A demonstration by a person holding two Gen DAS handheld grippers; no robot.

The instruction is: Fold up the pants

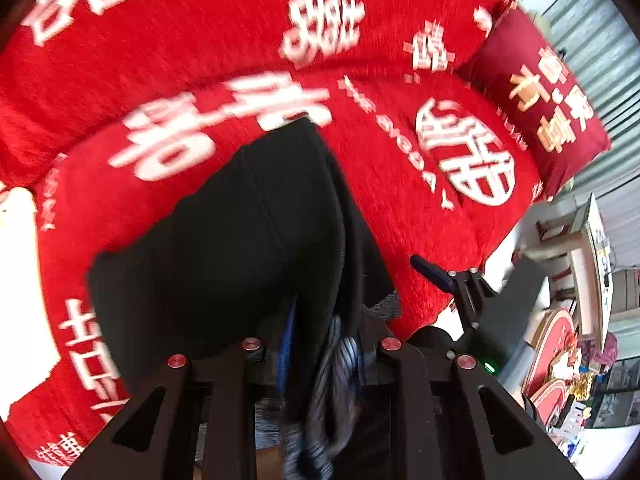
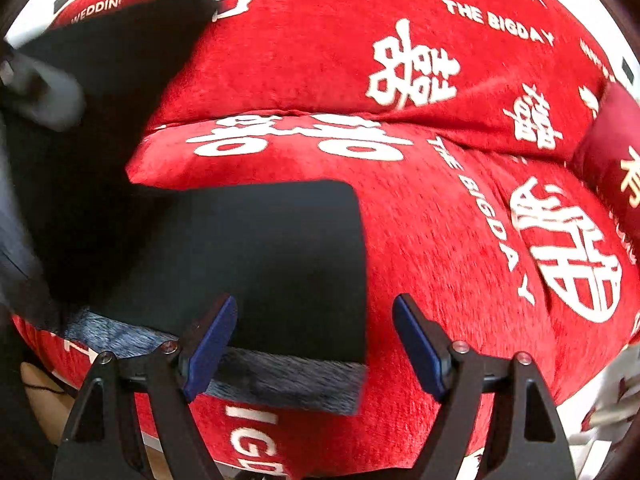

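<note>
A red plush sofa cover [image 2: 420, 240] printed with white Chinese characters and the words "THE BIGDAY" drapes both the seat and the backrest, with the crease between them running across the middle of each view. Black pants [image 2: 280, 264] lie on the seat near its front edge, a flat folded panel whose grey fleecy lining shows along the front hem. The left gripper [image 1: 320, 360] is clamped tight on a bunched part of the pants, lifting the black cloth off the seat so it hangs in a sheet. The right gripper [image 2: 314, 344] stands with its blue-padded jaws wide apart and nothing pinched between them, above the pants' front right corner. A dark red cushion [image 1: 540, 92] with gold characters leans at the sofa's far right end. Beyond it are pale ribbed wall panels [image 1: 600, 60] and a cluttered table [image 1: 588, 280].
</note>
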